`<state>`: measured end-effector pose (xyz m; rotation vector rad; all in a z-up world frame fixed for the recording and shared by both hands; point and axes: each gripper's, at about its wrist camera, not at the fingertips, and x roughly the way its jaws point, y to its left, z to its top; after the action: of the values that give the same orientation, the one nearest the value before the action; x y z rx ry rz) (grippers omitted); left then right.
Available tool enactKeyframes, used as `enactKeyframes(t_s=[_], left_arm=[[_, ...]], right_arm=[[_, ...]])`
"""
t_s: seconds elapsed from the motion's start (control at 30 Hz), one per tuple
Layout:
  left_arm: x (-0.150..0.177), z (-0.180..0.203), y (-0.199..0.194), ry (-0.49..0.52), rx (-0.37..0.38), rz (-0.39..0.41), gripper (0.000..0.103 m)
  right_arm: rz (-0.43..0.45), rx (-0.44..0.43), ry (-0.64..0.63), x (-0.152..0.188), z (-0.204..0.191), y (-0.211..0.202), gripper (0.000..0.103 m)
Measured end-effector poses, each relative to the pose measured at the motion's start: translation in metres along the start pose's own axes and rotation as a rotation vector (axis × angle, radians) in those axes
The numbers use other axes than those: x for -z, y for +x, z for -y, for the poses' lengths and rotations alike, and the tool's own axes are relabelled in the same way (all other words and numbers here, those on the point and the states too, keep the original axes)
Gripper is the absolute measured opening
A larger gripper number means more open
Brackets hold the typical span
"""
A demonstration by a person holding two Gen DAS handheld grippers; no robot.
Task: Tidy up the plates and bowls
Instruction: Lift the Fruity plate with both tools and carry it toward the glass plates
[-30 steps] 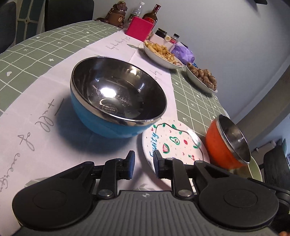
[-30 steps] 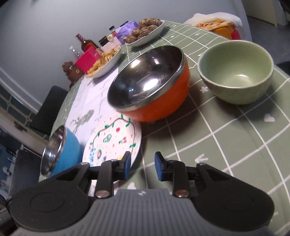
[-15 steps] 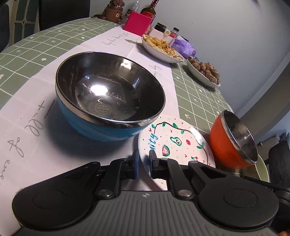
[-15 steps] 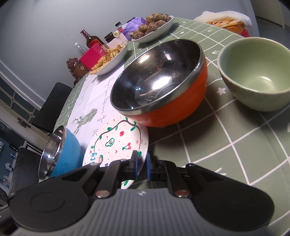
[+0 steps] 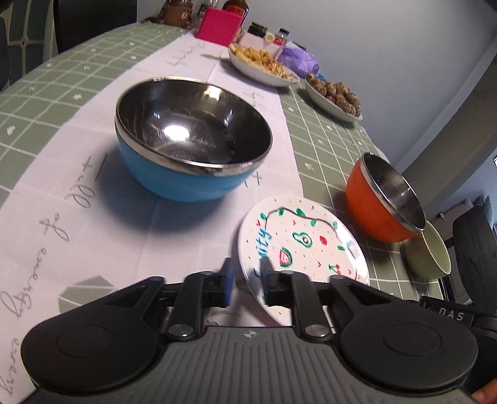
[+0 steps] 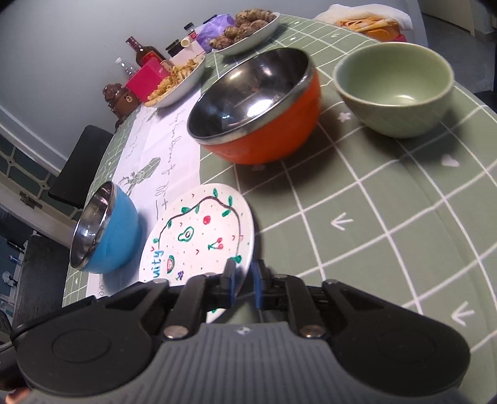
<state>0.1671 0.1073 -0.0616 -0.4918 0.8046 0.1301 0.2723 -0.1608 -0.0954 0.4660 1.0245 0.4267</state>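
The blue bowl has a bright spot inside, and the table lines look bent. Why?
Left wrist view: lamp glare on the blue bowl's steel lining; the hand-held gripper fingertips are blurred. Right wrist view: the fisheye lens curves the tablecloth grid.

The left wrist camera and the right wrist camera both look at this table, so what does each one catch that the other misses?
Only the left wrist view shows the left gripper. Only the right wrist view shows the right gripper, the towel-covered orange thing and the bear figure clearly. Both show the fruit plate, blue bowl, orange bowl, green bowl and two food dishes.
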Motion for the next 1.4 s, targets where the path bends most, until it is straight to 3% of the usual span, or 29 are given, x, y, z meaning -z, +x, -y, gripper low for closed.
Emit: enactKeyframes(t_s=[0.03,0.1,0.37,0.43,0.6,0.7,0.77,1.03,1.4], left_arm=[[0.0,-0.002,-0.002,0.0,-0.006,0.027,0.037],[0.002,-0.007,-0.006,-0.017,-0.004,0.079,0.05],[-0.005,-0.017,0.007,-0.084,0.038,0.045,0.049],[-0.006,-0.015,0.006,-0.074,0.047,0.068,0.048],[-0.008,-0.014,0.014,-0.063,0.07,0.035,0.034],[-0.006,-0.014,0.019,-0.051,0.081,0.018,0.022],[-0.006,-0.013,0.02,-0.04,0.082,0.016,0.019],[-0.006,-0.01,0.02,-0.012,0.068,0.018,0.017],[-0.004,-0.001,0.004,0.016,0.058,0.047,0.017]], right_arm=[[0.015,-0.01,-0.007,0.0,0.001,-0.001,0.031],[0.04,-0.026,-0.014,-0.003,0.004,-0.002,0.035],[0.055,-0.069,0.036,-0.011,0.012,0.007,0.033],[0.061,-0.082,0.044,-0.011,0.014,0.008,0.033],[0.064,-0.086,0.054,-0.014,0.016,0.012,0.023],[0.061,-0.096,0.043,-0.013,0.016,0.014,0.022],[0.057,-0.106,0.031,-0.012,0.015,0.015,0.019],[0.068,-0.098,-0.008,-0.008,0.015,0.017,0.007],[0.082,-0.09,-0.03,-0.012,0.006,-0.001,0.007]])
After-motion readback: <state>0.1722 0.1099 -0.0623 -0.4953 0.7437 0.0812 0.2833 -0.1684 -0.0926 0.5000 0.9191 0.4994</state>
